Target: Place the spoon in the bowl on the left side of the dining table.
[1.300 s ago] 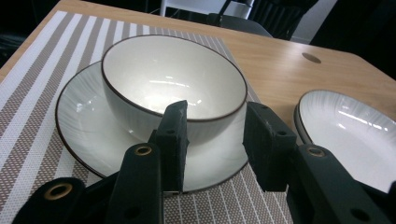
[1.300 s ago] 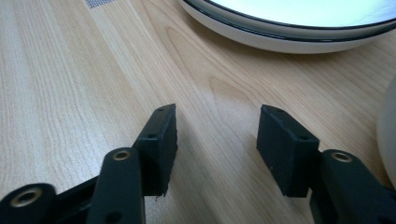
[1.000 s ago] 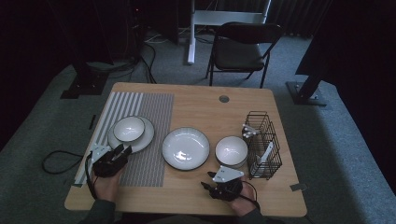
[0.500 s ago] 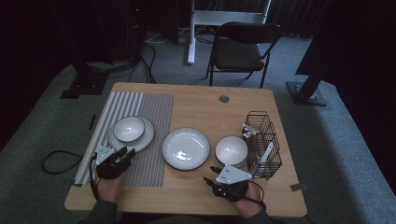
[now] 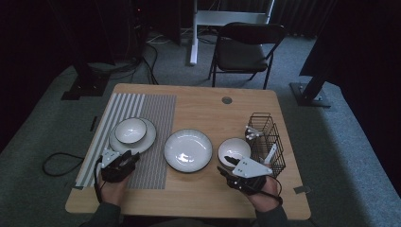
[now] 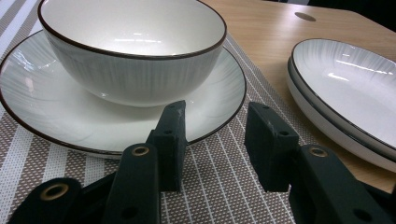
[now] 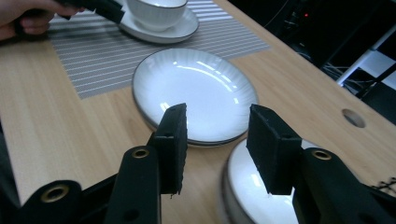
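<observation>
At the desk's [image 5: 198,101] near edge we hold the left gripper [image 6: 212,140] with jaws parted and empty, just short of the plate [image 6: 116,126] that carries the bowl [image 6: 133,51] on the striped mat [image 5: 156,113] toward the left edge. The right gripper [image 7: 215,135], likewise parted and empty, hovers over the near rim of the small bowl [image 5: 234,149], beside the wire rack [image 5: 267,137] at the right edge. We should close squarely over a rim, not skid under it. The centre plate [image 5: 188,150] crowds both sides; the far half lies open
</observation>
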Motion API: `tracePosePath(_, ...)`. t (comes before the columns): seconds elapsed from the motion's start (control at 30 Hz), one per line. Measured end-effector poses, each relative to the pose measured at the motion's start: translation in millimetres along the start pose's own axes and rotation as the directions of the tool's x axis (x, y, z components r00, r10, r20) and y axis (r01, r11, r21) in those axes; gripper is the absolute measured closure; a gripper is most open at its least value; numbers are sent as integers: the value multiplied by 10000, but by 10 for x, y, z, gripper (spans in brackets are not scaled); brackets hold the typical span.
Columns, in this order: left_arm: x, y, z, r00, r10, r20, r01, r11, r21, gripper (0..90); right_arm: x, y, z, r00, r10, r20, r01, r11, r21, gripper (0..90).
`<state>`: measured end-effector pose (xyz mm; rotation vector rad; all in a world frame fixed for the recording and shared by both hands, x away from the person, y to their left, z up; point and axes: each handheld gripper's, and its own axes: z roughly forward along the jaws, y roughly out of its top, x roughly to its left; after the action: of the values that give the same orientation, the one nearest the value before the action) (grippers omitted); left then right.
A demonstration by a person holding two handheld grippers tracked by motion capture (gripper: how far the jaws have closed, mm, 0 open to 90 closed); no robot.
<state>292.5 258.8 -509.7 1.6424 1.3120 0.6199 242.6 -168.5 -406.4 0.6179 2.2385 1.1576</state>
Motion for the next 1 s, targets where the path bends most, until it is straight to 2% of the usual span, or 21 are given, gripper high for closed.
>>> tracePosePath(0.17, -15, -9, 6, 10000, 28, -11, -28, 10000, 20, 592, -152, 31, -87, 9998, 173, 68, -171, 9996, -239, 568)
tracePosePath(0.37, -43, 2, 8, 9998, 207, 45, -206, 9998, -13, 592, -263, 55, -137, 9994, 316, 150, -313, 9993, -197, 567)
tracePosePath(0.5, -51, 5, 18, 9997, 214, 90, -214, 9998, 1, 590, -299, 82, -166, 9994, 170, 289, -166, 9997, -157, 563)
tracePosePath(0.63, -56, 9, 30, 9996, 250, 123, -250, 9997, 12, 590, -318, 110, -193, 9985, -199, 510, 196, 9998, 55, 558)
tracePosePath(0.77, -55, 10, 37, 9996, 252, 152, -253, 9997, 37, 589, -331, 88, -229, 9976, -237, 645, 229, 9996, 137, 558)
tracePosePath(1.0, -49, 4, 47, 9997, 191, 168, -193, 9998, 90, 589, -402, -37, -322, 9951, 143, 980, -141, 9999, -24, 558)
